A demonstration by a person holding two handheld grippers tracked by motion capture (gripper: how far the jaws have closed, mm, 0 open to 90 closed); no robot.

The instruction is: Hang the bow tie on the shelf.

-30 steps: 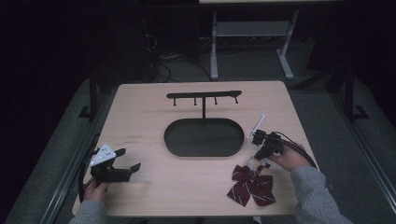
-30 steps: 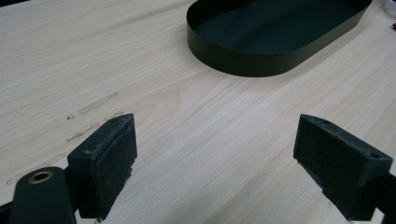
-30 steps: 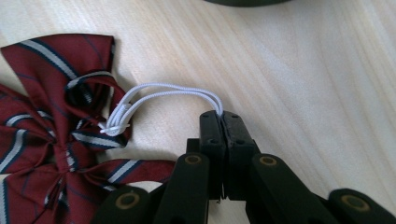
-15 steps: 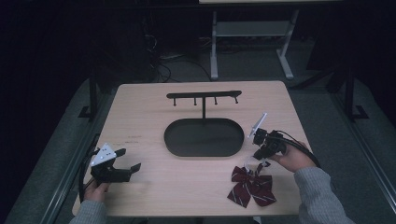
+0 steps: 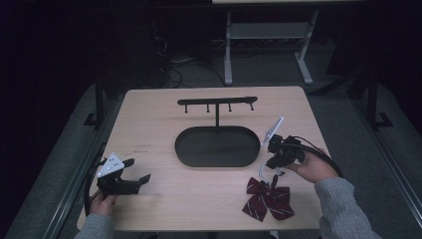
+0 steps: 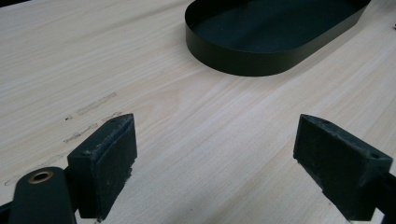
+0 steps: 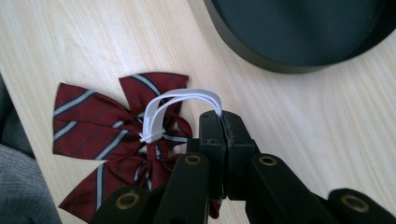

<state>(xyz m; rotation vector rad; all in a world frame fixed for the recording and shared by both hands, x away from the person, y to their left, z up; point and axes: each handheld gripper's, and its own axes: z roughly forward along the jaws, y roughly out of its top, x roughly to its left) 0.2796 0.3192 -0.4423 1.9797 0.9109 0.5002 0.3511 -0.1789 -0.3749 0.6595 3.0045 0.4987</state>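
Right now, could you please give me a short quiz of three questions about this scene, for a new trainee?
1. True or false: the right gripper is shut on the white elastic loop of the bow tie.
2. Which best describes the left gripper? A) shut on the bow tie B) open above bare table C) inside the black oval tray
3. Fill in: the black oval tray is the base of a stand with a bar of small ____.

Key: 1 true. 2 B. 3 hooks.

Dim room — grey carpet floor point(image 5: 343, 107), white-legged desk frame point(image 5: 263, 35) behind, cables point(image 5: 171, 64) on floor.
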